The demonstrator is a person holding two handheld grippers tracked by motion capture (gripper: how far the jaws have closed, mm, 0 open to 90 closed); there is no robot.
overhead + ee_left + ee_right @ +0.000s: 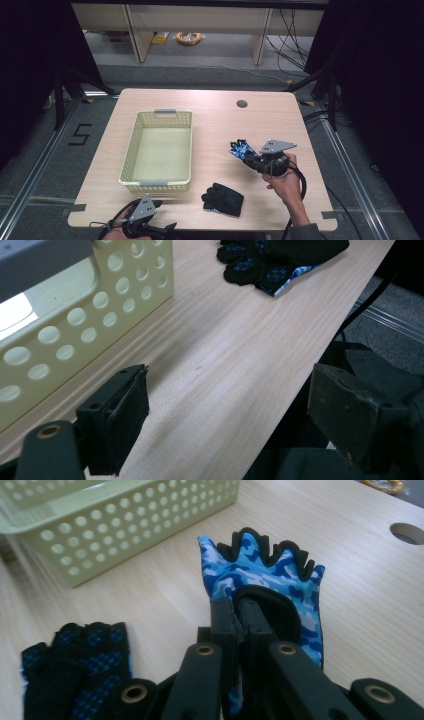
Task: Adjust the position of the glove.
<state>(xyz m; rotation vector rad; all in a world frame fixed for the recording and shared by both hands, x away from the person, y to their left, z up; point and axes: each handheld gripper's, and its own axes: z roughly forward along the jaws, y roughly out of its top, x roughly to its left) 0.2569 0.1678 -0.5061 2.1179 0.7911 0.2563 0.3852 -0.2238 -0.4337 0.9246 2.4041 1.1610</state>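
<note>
Right gripper (243, 151) clamped on blue camouflage glove (270, 575).
I see it raised right of the basket (131, 150), wrist angled; left gripper (227, 415) jaws apart near the basket's front corner.

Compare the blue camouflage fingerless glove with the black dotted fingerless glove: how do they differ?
The blue camouflage glove is pinched in the right gripper above the table; the black dotted glove lies on the table, untouched. The former shows its patterned back, the latter its grip-dotted palm. Both are fingerless.

Black numeral "5" (80, 134) marked on the floor left of table (220, 107)
</note>
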